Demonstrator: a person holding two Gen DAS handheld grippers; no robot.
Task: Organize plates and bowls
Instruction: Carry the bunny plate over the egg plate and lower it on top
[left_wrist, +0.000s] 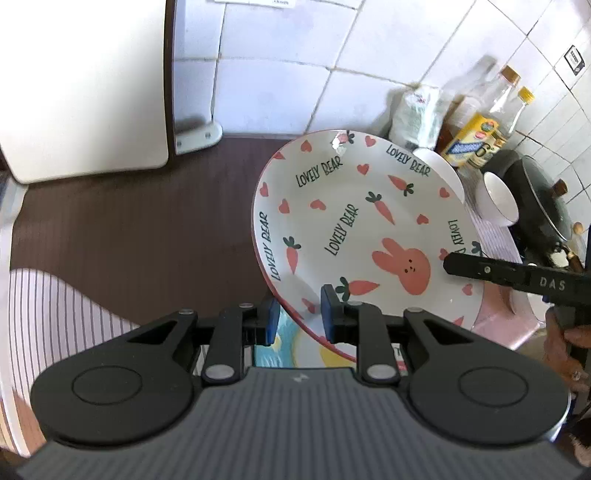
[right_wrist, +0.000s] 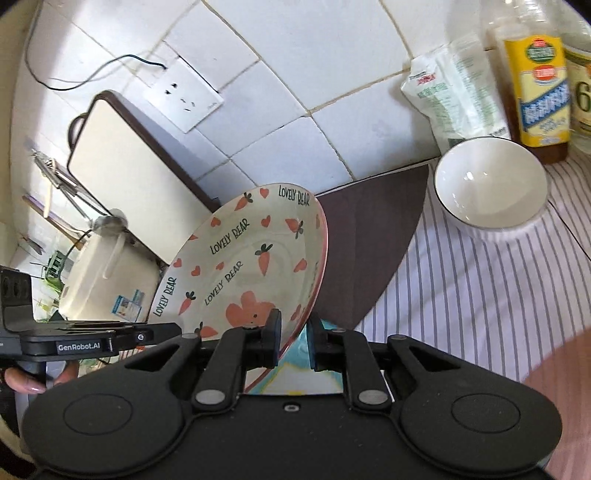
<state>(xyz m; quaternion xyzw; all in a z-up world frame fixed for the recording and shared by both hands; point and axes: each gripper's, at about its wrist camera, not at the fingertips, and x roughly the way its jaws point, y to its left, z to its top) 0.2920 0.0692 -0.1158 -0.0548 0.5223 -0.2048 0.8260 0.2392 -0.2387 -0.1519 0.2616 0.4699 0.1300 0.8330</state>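
Note:
A white plate (left_wrist: 354, 221) printed with carrots, hearts, a pink rabbit and "LOVELY BEAR" is held tilted above the counter. My left gripper (left_wrist: 300, 314) is shut on its near rim. My right gripper (right_wrist: 293, 341) is shut on the opposite rim of the same plate (right_wrist: 251, 266); its black body (left_wrist: 517, 277) shows at the right of the left wrist view. A colourful plate (right_wrist: 295, 376) lies below. A white bowl (right_wrist: 491, 184) stands on the striped cloth; another white bowl (left_wrist: 498, 201) shows beyond the plate, and a third rim (left_wrist: 443, 166) peeks behind it.
A dark brown mat (left_wrist: 140, 229) covers the counter, with a striped cloth (right_wrist: 480, 295) beside it. Bottles (right_wrist: 535, 81) and a bag (right_wrist: 458, 88) stand against the tiled wall. A black wok with lid (left_wrist: 535, 199) is at the right. A cutting board (right_wrist: 129, 166) leans on the wall.

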